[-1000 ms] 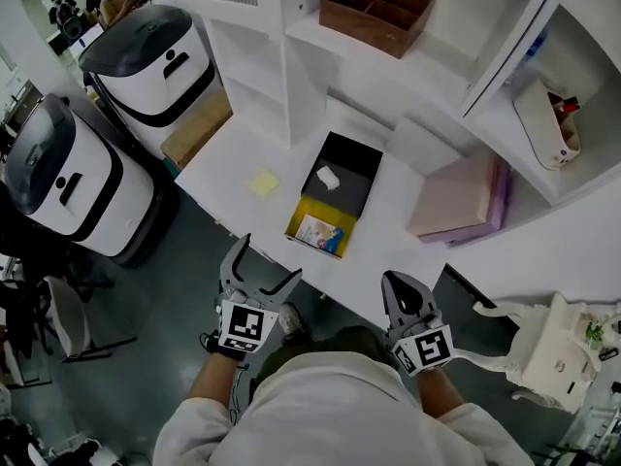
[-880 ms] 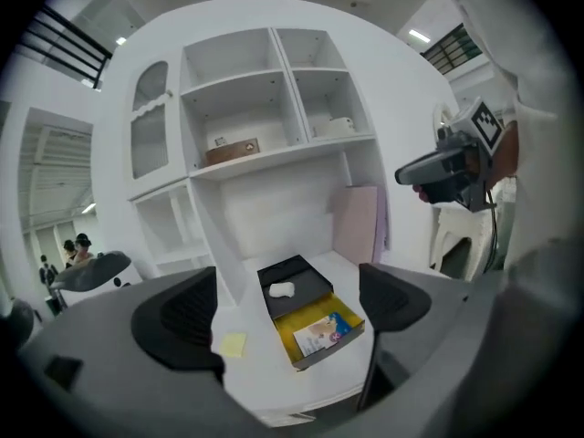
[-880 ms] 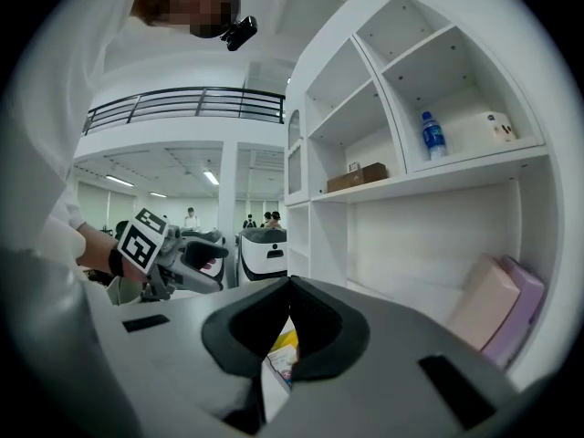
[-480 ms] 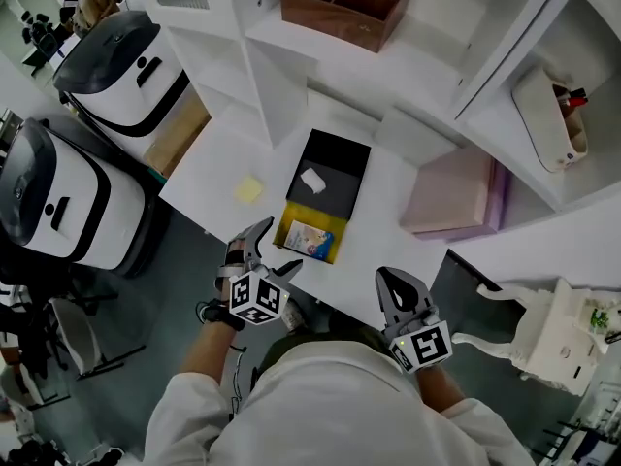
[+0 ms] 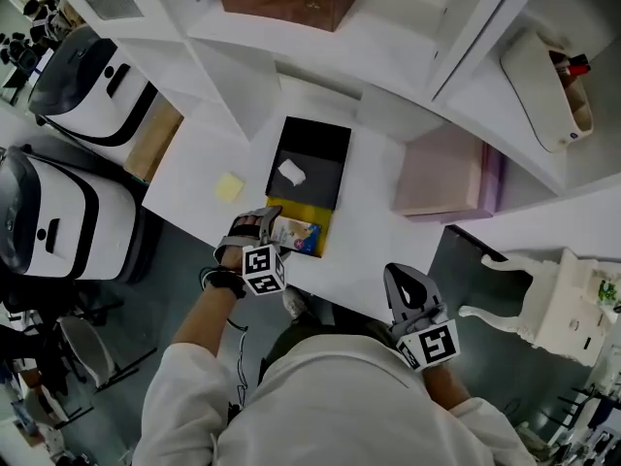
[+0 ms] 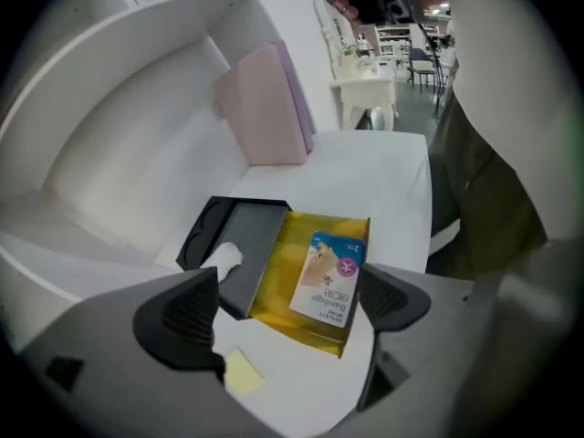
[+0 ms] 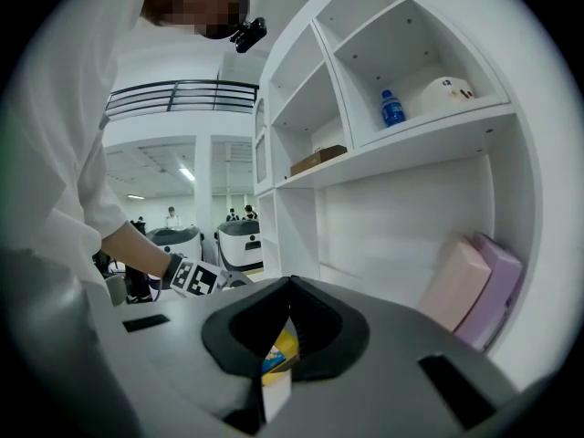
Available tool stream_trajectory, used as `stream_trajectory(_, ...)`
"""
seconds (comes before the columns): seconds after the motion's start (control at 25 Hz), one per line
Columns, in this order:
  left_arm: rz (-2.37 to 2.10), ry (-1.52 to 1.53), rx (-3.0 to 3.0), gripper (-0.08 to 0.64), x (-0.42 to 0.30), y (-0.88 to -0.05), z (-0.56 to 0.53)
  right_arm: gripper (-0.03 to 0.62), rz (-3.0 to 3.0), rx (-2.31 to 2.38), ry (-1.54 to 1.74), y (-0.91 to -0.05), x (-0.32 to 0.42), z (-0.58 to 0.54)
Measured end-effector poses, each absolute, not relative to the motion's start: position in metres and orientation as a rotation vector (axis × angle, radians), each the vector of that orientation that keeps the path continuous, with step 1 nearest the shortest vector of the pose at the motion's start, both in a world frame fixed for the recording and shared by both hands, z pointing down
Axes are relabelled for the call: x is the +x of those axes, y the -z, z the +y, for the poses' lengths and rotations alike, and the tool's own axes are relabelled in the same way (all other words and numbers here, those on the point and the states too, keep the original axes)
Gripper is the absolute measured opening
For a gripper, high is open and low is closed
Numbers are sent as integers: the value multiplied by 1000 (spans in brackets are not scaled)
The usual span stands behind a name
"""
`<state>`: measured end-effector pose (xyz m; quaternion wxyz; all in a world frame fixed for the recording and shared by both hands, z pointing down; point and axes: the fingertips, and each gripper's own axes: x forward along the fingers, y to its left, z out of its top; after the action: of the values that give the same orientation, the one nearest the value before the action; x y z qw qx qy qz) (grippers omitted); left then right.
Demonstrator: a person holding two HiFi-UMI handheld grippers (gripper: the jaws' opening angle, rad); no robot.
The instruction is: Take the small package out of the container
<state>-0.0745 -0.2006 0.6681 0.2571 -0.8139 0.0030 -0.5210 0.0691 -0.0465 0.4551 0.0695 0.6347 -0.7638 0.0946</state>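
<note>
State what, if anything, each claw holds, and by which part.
Nothing is held. The left claw is open near the small flat blue-and-white package; the right claw is shut and empty.

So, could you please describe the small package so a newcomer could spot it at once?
On the white desk lies a long container, black at its far end, yellow at its near end. The package lies in the yellow end: a white-and-blue printed box, unlike the plain white scrap in the black end.
</note>
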Motion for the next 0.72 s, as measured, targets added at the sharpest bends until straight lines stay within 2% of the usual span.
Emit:
stream_trajectory(0.56, -349, 1629, -2004, 479, -67, -752, -206, 25, -2126, 1980, -456, -481, 111, -20)
stream_trajectory(0.72, -397, 1650, -1986, 440, -63, -764, -206, 25, -2133, 2023, -421, -480, 117, -23)
